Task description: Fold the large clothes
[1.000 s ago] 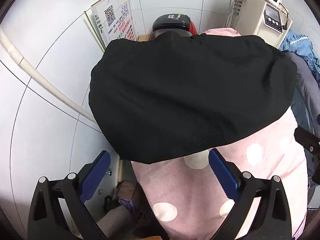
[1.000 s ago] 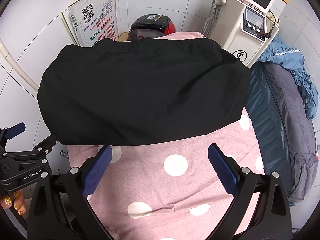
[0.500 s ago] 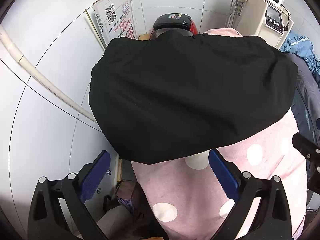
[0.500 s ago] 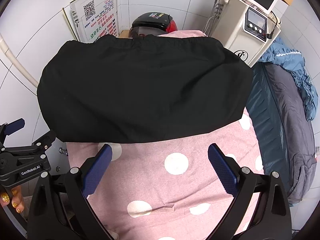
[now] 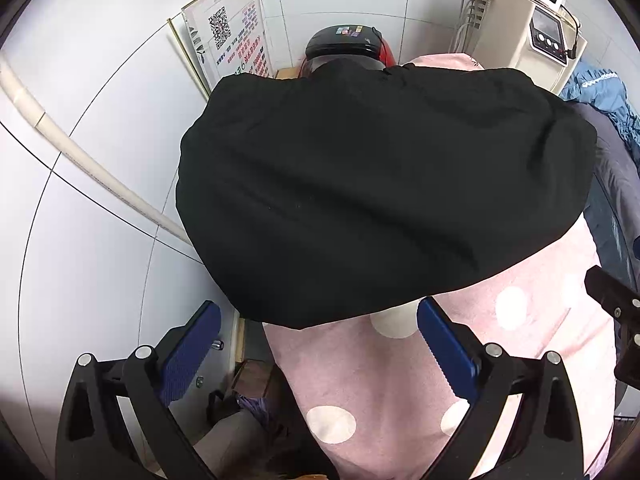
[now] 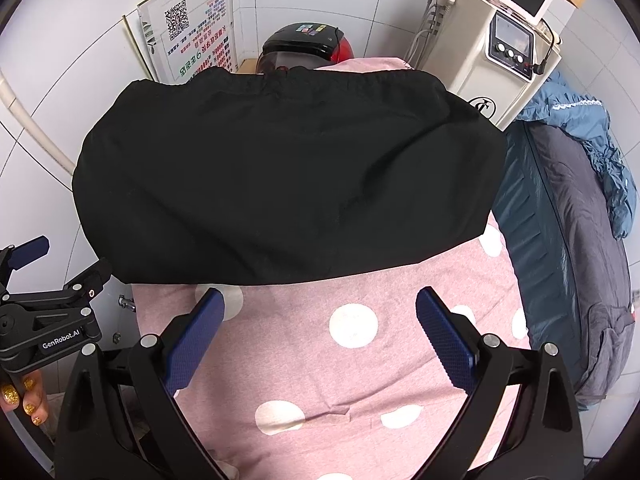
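The black garment [image 6: 288, 176] lay spread flat across the far half of the pink dotted cover [image 6: 360, 360], its elastic waistband at the far edge, apparently laid out so a fold could be made. The left gripper [image 5: 316, 344] and right gripper [image 6: 320, 332] hovered just short of its near hem, fingers wide and empty, likely poised to take that edge.

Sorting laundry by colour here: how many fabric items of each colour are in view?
Black: 1, the garment
Pink with white dots: 1, the sheet
Grey: 1, the quilt
Blue: 1, the ruffled cloth
Total: 4
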Demonstrator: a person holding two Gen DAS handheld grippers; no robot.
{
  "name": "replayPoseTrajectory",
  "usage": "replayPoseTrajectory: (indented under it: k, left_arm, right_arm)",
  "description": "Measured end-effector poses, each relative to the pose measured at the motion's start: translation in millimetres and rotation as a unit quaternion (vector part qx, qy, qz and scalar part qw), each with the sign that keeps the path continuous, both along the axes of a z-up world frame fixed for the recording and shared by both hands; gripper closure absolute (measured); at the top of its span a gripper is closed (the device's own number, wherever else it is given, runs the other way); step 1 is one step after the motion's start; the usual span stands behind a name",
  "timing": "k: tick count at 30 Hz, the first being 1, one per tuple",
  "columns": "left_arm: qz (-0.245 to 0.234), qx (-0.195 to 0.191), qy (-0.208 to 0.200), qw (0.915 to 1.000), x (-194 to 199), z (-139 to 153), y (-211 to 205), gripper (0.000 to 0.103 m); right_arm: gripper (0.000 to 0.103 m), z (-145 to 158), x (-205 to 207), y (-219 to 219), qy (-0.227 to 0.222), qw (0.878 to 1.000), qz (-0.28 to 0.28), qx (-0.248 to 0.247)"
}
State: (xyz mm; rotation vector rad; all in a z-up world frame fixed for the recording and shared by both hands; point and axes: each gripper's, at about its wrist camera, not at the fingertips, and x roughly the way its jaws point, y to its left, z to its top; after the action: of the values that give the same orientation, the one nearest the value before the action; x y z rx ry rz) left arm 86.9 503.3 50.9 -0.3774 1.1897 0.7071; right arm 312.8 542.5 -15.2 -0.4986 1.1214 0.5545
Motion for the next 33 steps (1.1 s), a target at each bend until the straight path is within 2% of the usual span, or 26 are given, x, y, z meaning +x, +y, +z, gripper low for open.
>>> replayPoseTrajectory:
  k: [33]
  left_arm:
    - [-0.003, 0.001, 0.009, 1.0, -0.8, -4.6, 0.3, 0.006]
  right_arm:
    - [0.008, -5.6, -6.2, 1.6, 0.003, 1.0, 0.005, -0.003]
